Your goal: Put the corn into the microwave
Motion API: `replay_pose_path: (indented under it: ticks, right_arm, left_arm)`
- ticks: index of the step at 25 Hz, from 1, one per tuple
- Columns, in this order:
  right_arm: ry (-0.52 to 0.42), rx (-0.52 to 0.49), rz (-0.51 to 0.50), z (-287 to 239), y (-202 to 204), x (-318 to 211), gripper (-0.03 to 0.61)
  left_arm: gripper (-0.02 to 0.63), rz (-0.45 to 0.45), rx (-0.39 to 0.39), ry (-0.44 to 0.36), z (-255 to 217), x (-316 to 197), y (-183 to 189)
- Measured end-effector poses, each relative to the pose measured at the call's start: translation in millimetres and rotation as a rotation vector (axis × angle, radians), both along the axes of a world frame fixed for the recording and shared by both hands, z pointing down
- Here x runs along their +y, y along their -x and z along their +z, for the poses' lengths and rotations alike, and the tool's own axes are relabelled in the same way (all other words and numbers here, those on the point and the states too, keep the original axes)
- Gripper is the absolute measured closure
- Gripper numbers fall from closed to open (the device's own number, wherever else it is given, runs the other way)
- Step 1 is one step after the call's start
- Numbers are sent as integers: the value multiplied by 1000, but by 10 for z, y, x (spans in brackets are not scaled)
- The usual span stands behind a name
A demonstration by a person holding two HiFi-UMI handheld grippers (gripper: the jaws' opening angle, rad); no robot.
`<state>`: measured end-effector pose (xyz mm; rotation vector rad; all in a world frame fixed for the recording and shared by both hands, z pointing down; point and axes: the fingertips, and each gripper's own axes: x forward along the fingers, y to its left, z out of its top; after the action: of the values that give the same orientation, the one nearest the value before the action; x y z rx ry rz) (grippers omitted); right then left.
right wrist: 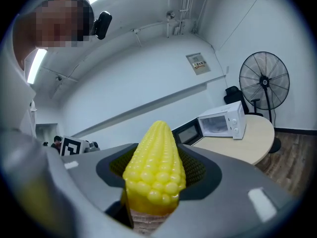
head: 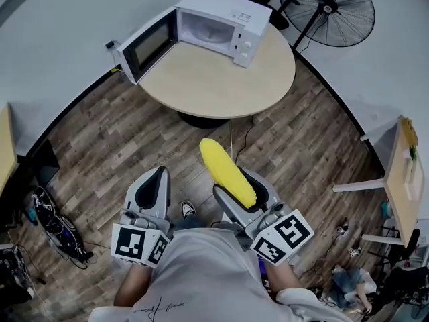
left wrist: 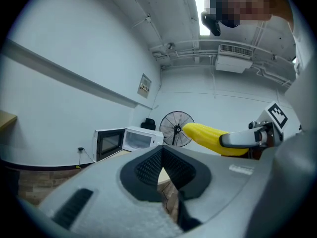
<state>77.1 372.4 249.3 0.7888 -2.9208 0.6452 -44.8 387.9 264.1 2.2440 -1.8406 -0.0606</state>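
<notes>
**Ana:** How far along was the job at that moment?

**Ben:** About halfway, I'd judge. The corn [head: 226, 170] was already picked up. The right gripper [head: 236, 184] had its jaws closed on the cob's lower end, and the pointed tip stuck out ahead towards the table [head: 201, 86].

**Ana:** A firm hold?

**Ben:** It looked so. In the right gripper view the ridged pads sat against both sides of the cob, held well apart by its thickness (it's a fat cob, so that's no surprise).

**Ana:** And the other one?

**Ben:** The left gripper [head: 158, 176] was beside it with its jaws brought together at the tips and nothing between them.

**Ana:** Where was the microwave?

**Ben:** The microwave [head: 228, 20] stood at the far edge of the round table, well apart from both grippers, with bare wooden floor [head: 100, 133] in between. Its door [head: 143, 47] was swung wide open to the left, and the white inside looked empty.

**Ana:** So the door needed no work.

**Ben:** Right. What remained, as I read it, was carrying the corn across to the table, sliding it into the cavity and letting go. Shutting the door might have followed, though the task didn't ask for it.
</notes>
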Motion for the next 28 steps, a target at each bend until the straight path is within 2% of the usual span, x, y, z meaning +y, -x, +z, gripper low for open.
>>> replay_pose_path:
  ticks: [8, 16, 22, 28]
  right_arm:
    - [-16, 24, -15, -31, 437, -159, 321]
    - [-26, 32, -36, 12, 717, -441, 321]
    - [-22, 20, -42, 61, 906, -829, 321]
    - [-21, 16, -35, 108, 1048, -1431, 321]
  left_arm:
    - [614, 6, 18, -11, -3, -152, 399]
    - [614, -6, 45, -6, 49, -338, 638]
    - [614, 19, 33, -15, 36, -733, 727]
    - [614, 56, 6, -15, 29, -1386, 810]
